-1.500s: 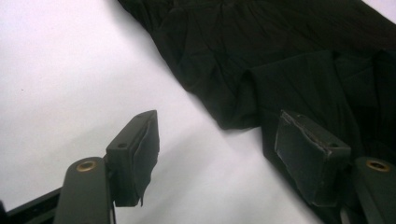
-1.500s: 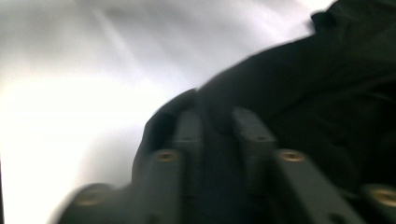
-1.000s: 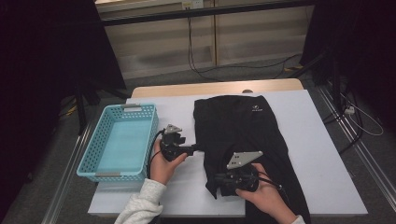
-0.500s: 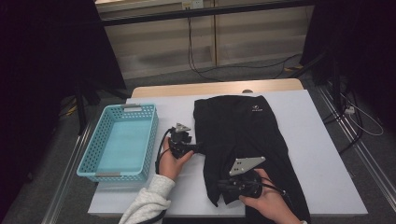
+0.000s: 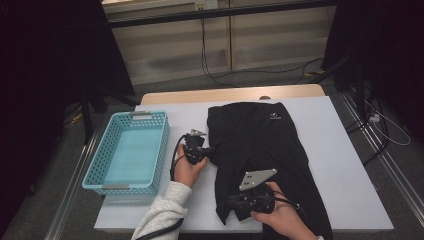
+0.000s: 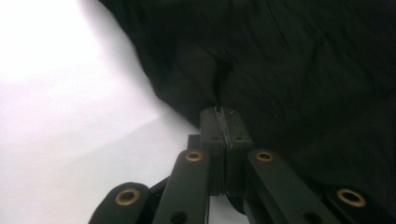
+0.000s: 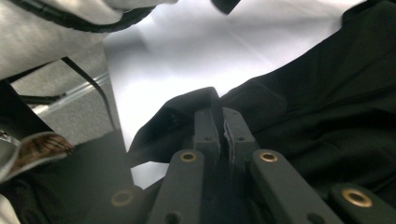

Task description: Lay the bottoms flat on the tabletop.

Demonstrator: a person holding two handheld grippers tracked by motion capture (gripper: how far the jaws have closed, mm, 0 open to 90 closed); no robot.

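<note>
Black fabric: a dark garment (image 5: 267,155) lies spread flat on the white worktop (image 5: 345,165), and both tools grip its left-hand edge.
Right hand-held gripper (image 5: 235,204): nearest the person, jaws pressed together on the garment's near corner; in the right gripper view a fold of cloth (image 7: 196,105) rises just ahead of the closed tips (image 7: 219,122).
Why held there: a pinch on the corner likely gives control of the hem, so the cloth can be lifted or folded without slipping.
Left hand-held gripper (image 5: 206,150): farther up the same edge; its jaws have just been closing, and in the left gripper view they meet (image 6: 221,122) with a thin lip of fabric caught between them, the rest of the garment (image 6: 303,70) ahead and to the right of the tips.
Why two grips: two points spaced along one side should keep that edge straight when it is raised.
Garment's place: centre of the worktop, a small white logo (image 5: 274,117) at the far end, beyond both tools.
Blue basket (image 5: 98,165): on the far side of the left hand-held gripper from the garment, well apart from the cloth, probably the destination.
</note>
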